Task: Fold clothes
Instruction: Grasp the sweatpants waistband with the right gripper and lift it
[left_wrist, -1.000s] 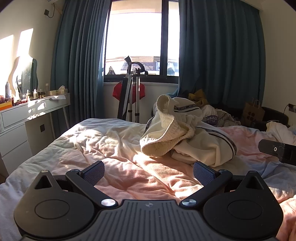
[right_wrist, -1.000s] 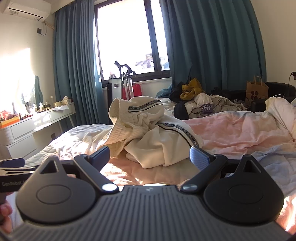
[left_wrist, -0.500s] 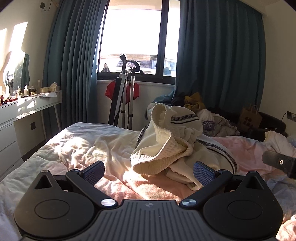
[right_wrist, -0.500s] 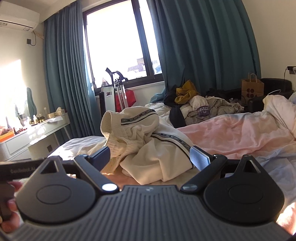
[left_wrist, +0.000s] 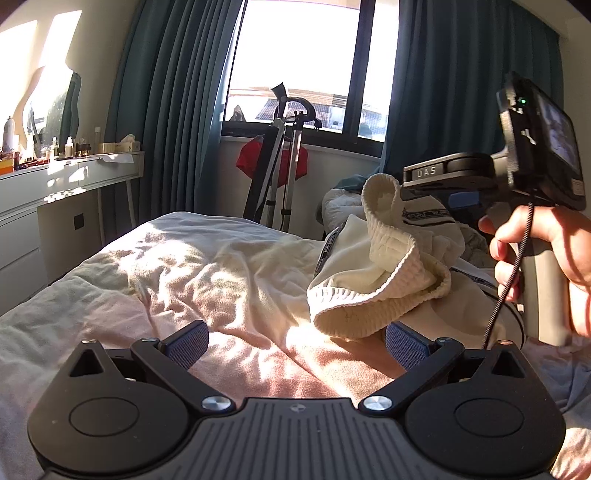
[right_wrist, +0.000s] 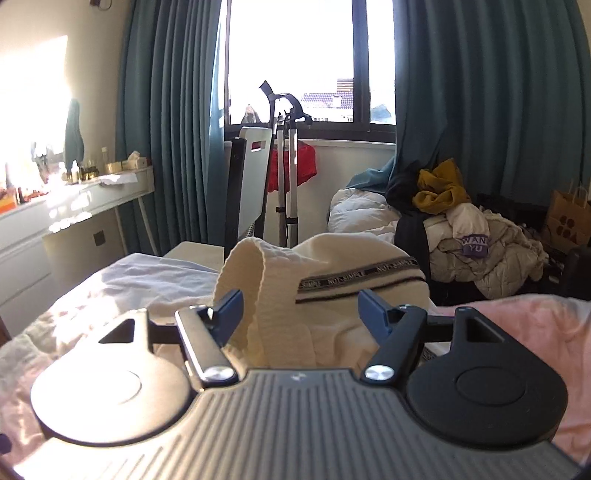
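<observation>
The cream sweater (right_wrist: 332, 295) lies crumpled on the bed (left_wrist: 207, 266), heaped toward its far edge below the window. My right gripper (right_wrist: 301, 308) has just been narrowing, its jaws standing partly open on either side of the ribbed hem, though I cannot tell whether the pads touch the knit. My left gripper (left_wrist: 295, 341) hangs wide open and empty over the pink sheet, just short of the heap's near fold.

"NOT SIMPLE" on sweater stripe (right_wrist: 360, 275); "DAS" on hand-held gripper (left_wrist: 461, 201).
</observation>
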